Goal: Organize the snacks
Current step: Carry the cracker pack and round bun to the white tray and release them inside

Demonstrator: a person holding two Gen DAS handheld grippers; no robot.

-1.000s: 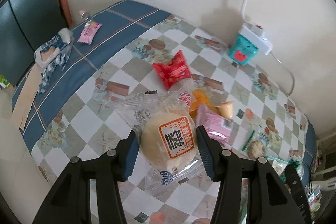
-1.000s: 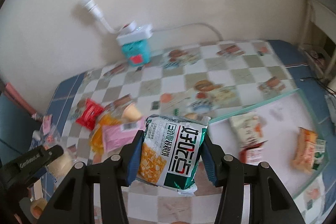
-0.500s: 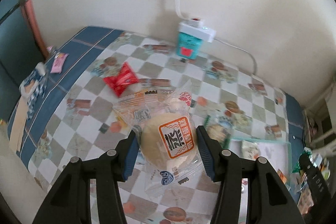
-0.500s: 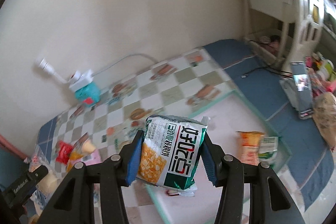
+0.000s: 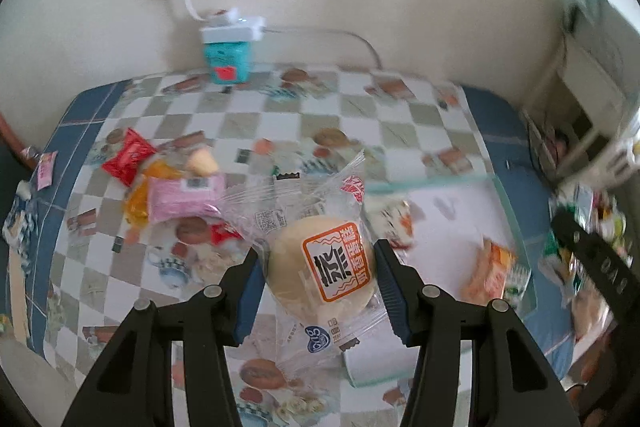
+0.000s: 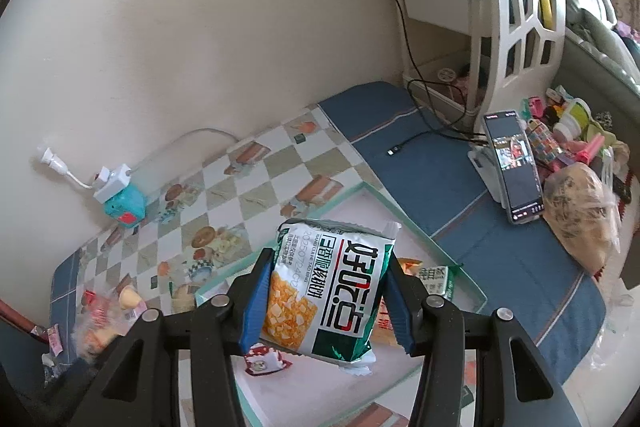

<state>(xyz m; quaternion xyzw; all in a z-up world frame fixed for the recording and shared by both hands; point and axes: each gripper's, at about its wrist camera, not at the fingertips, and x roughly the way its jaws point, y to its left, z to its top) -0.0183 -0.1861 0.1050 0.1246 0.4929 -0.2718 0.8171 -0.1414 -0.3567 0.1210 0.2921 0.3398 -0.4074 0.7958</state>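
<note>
Your right gripper holds the green packet directly above the tray. Your left gripper holds the bun at the tray's left edge; move it right.

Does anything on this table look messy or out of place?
Yes. A loose heap of snack packets lies jumbled on the checkered cloth, far from the shallow tray that already holds a few. Two small packets lie stray at the table's far left edge. Nothing looks spilled or torn.
</note>
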